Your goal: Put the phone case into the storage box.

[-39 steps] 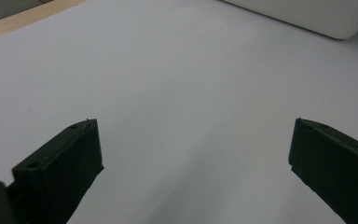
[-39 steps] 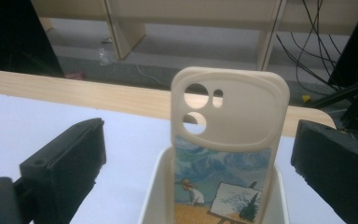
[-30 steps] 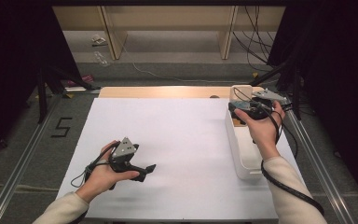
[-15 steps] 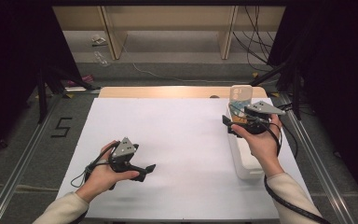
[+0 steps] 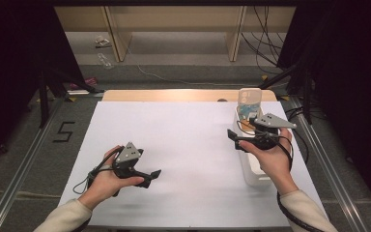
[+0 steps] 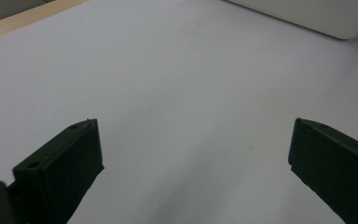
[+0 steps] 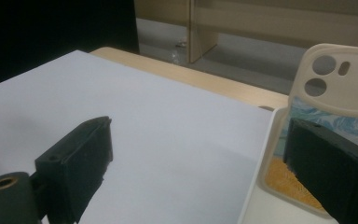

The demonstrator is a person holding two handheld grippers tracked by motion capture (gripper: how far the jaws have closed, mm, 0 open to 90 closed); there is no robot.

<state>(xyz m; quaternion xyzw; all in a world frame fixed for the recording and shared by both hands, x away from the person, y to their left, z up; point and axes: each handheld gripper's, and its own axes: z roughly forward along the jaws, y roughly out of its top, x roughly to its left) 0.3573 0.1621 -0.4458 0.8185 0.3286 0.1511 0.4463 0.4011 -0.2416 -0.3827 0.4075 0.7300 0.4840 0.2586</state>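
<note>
Two grippers are in hand. The right gripper (image 5: 239,140) has its jaws spread with nothing between them, held level over the near part of one white tray (image 5: 249,170) at about four o'clock on the sheet, pointing toward nine o'clock. One phone case (image 7: 338,84) stands upright at the tray's far end. The left gripper (image 5: 150,177), jaws spread and empty, rests at seven o'clock. Since a second ago the right hand has drawn nearer along the tray; the left has kept still.

I am looking at a lab recording station: dark curtains (image 5: 9,72) are enclosing a white-covered table (image 5: 183,145), and cables (image 5: 263,38) are lying on the floor.
</note>
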